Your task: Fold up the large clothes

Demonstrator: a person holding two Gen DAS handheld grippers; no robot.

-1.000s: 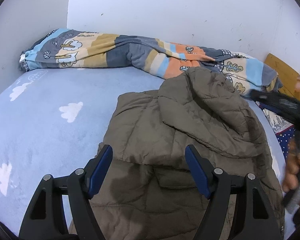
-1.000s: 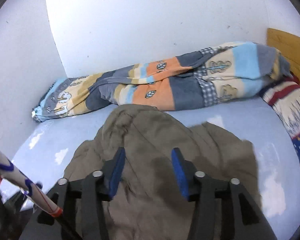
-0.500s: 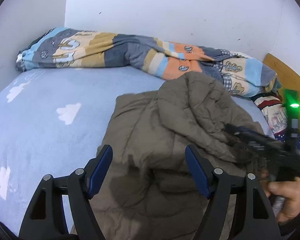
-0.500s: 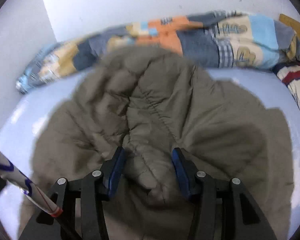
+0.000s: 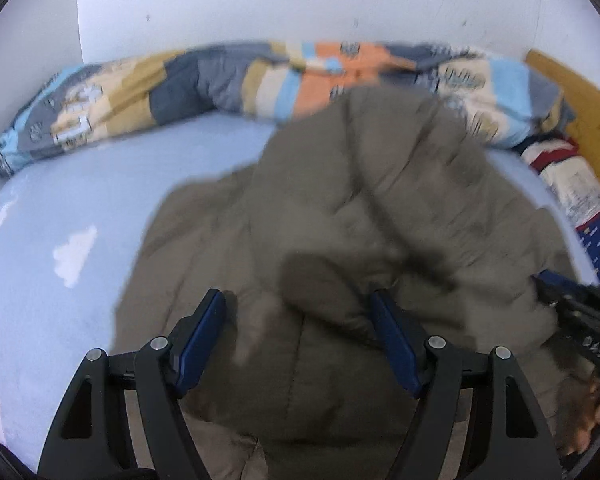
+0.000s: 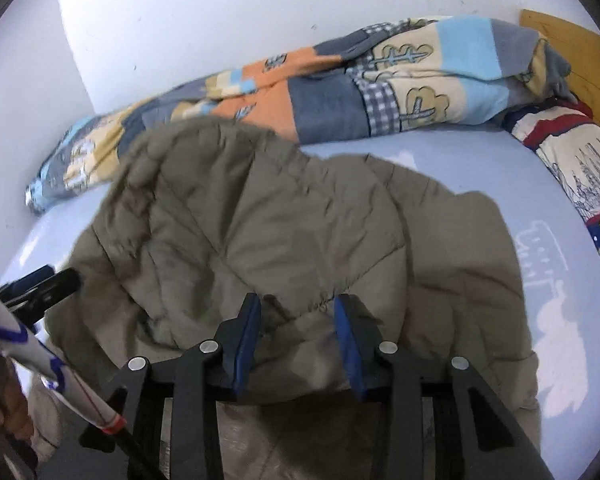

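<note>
An olive-brown quilted jacket [image 5: 380, 208] lies on the light blue bed, its upper part folded over the lower part; it also shows in the right wrist view [image 6: 284, 232]. My left gripper [image 5: 298, 316] is open, its blue-padded fingers wide apart low over the jacket's near part, with a fold of fabric between them. My right gripper [image 6: 298, 318] is partly open over the edge of the folded flap, with the fabric edge between its pads. The right gripper also shows at the right edge of the left wrist view [image 5: 576, 320], and the left gripper at the left edge of the right wrist view [image 6: 40, 284].
A striped patchwork blanket [image 5: 292, 76] [image 6: 380, 88] lies rolled along the white wall. A red, white and blue pillow [image 6: 572, 168] and a wooden headboard [image 6: 568, 40] are at the right. The blue sheet with white clouds [image 5: 60, 248] extends to the left.
The left gripper has moved forward and lower onto the jacket. The right gripper has pulled back toward the near edge of the folded flap and its view has tilted up.
</note>
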